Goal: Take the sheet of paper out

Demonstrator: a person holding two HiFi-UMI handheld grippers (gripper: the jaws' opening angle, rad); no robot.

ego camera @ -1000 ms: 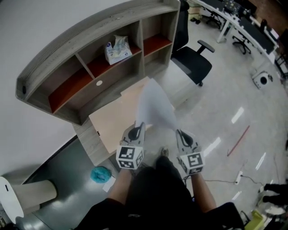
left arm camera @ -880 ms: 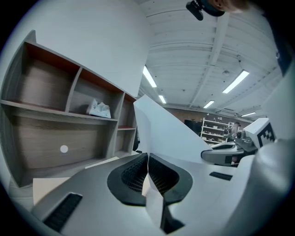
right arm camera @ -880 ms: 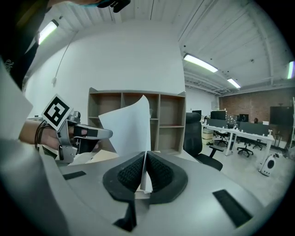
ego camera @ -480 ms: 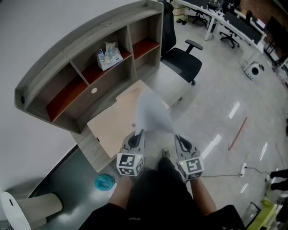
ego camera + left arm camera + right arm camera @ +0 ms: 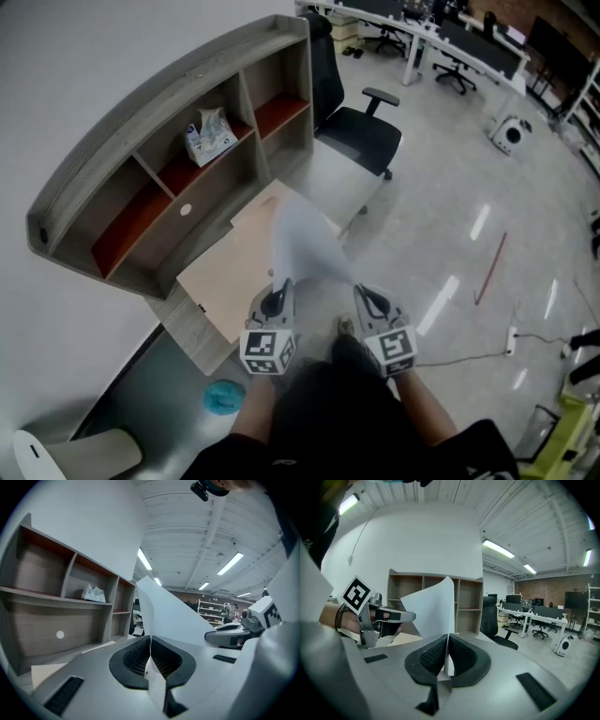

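A white sheet of paper (image 5: 305, 246) hangs in the air over the front edge of the wooden desk (image 5: 225, 272), held by its two near corners. My left gripper (image 5: 280, 287) is shut on the left corner, and the sheet (image 5: 166, 616) rises from between its black pads (image 5: 138, 656). My right gripper (image 5: 360, 292) is shut on the right corner, where the paper (image 5: 431, 607) stands upright out of its closed jaws. Each gripper shows in the other's view: the right one (image 5: 234, 632) and the left one (image 5: 389, 616).
The desk carries a shelf hutch (image 5: 169, 141) with a tissue pack (image 5: 208, 134) in one compartment. A black office chair (image 5: 361, 131) stands to the desk's right. A blue object (image 5: 225, 396) lies on the floor by the desk, with a white bin (image 5: 33, 455) at bottom left.
Both grippers have drawn back a little from the desk with the sheet between them. Both stay shut on its corners.
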